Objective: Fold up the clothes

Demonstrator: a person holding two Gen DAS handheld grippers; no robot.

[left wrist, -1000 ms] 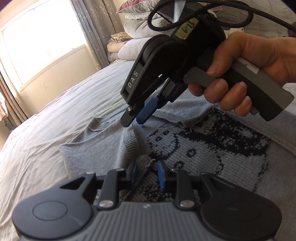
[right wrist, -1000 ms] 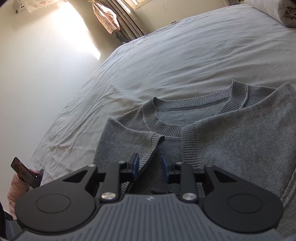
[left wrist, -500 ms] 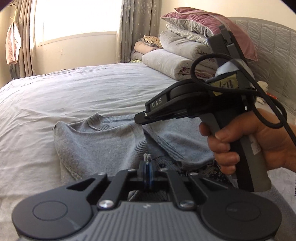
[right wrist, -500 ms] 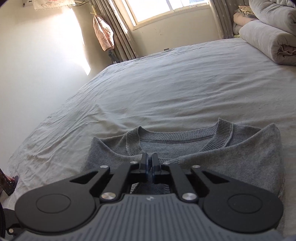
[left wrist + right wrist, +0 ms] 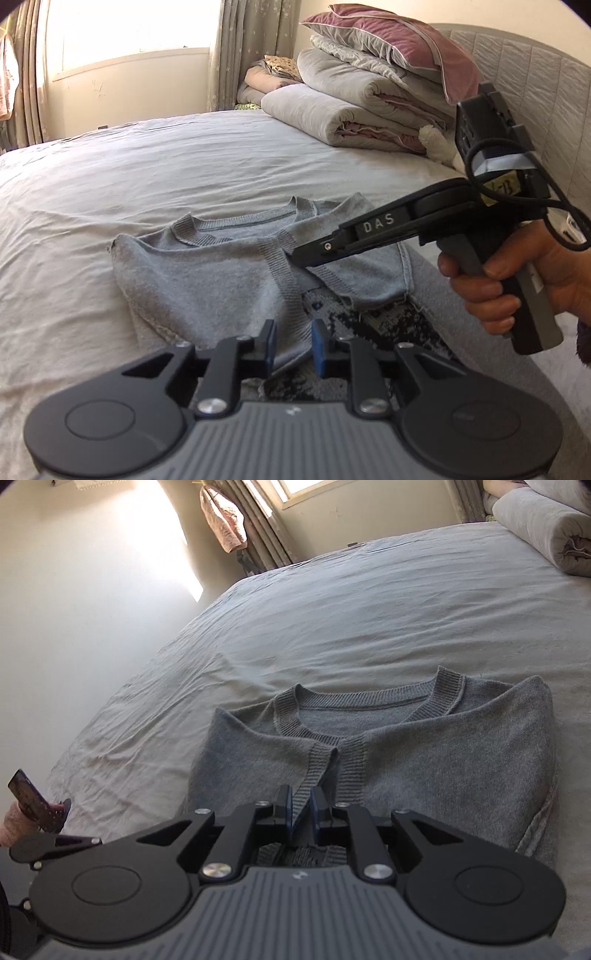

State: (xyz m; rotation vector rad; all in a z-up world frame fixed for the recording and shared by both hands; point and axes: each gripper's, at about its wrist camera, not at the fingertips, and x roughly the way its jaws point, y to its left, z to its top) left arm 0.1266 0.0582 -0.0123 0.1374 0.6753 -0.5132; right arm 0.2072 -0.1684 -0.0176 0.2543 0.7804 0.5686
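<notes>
A grey knitted sweater [image 5: 229, 273] lies on the bed [image 5: 110, 177], its round ribbed neckline [image 5: 369, 701] turned toward the far side and both sleeves folded in over the chest so that their ribbed cuffs meet near the middle. Below the folded sleeves a dark patterned panel [image 5: 399, 321] of the knit shows. The left gripper [image 5: 293, 349] hangs low over the near part of the sweater, its jaws opening, the blue pads apart with a ribbed cuff edge lying in the gap and not pressed by either pad. The right gripper [image 5: 301, 812] sits just over the meeting cuffs, its jaws opening too; the left sleeve's ribbed cuff [image 5: 314, 775] runs down between the pads, which stand narrowly apart, and no squeeze on the cloth shows. In the left wrist view the right gripper's black body reaches in from the right, gripped by the person's right hand [image 5: 517, 280], its tip above the sweater's middle. Rolled quilts and pillows [image 5: 369, 96] are stacked at the head of the bed, and a curtained window [image 5: 122, 33] glows behind.
</notes>
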